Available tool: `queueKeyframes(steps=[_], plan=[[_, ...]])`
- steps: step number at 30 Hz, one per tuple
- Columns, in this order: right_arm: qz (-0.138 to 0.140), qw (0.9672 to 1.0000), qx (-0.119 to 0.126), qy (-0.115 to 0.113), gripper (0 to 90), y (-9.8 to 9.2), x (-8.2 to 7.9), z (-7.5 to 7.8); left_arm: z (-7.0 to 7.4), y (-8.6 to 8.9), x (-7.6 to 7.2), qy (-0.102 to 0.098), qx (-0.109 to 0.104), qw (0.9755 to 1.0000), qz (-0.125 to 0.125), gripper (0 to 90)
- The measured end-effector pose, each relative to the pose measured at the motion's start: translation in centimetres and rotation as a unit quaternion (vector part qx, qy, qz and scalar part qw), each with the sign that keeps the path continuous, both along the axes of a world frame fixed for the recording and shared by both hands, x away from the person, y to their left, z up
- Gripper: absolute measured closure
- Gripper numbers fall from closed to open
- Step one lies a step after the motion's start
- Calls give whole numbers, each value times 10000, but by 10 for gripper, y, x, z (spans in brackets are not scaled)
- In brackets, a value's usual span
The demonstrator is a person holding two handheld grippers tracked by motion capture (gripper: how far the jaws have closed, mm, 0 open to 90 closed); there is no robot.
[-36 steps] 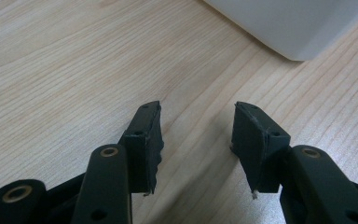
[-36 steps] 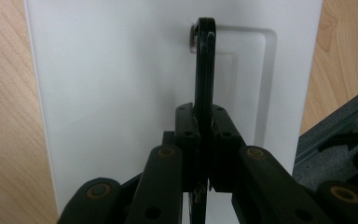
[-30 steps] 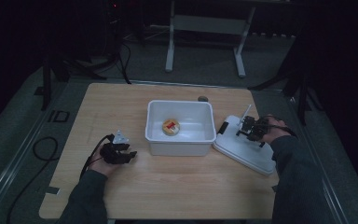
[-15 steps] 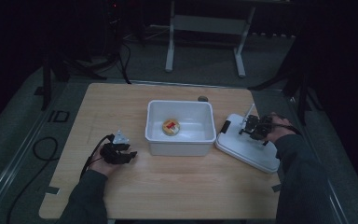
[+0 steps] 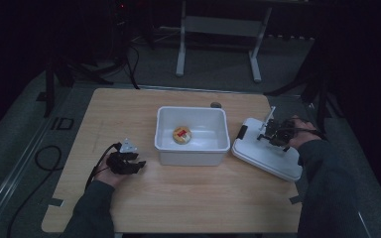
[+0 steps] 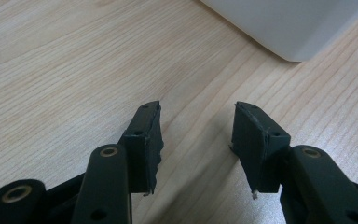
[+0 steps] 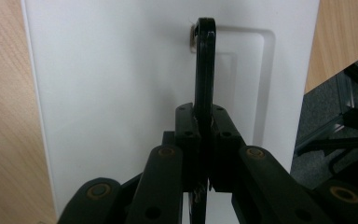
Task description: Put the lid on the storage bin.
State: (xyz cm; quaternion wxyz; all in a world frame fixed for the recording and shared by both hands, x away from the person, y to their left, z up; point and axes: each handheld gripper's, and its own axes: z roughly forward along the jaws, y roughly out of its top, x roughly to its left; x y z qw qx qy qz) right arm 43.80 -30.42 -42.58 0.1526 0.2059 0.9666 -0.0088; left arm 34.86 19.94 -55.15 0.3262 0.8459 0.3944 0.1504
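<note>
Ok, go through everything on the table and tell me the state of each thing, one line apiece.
White bin: uncovered, upright on the table, a round yellow item with a red patch inside.
White lid: off the bin, lying to its right, gripped by its black handle.
Right gripper: shut on the lid's handle.
Left gripper: open, nothing between its fingers, over bare table.

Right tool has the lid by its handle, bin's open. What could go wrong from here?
1. The right tool pinches only the thin black handle, so the white lid may swing or slip.
2. The lid overhangs the table edge; a slip might drop it.
3. The left tool stands open beside the bin, not steadying it.
</note>
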Motion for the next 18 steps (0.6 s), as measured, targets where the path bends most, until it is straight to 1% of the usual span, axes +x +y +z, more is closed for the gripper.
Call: queueKeyframes(steps=[10,18], plan=[[48,10000,2,-28,844,-3,-4,12,0,0,0,8,-17,10000,-13,521],[75,9999,-19,-123,843,-7,-7,25,0,0,0,10,-19,10000,-21,521]])
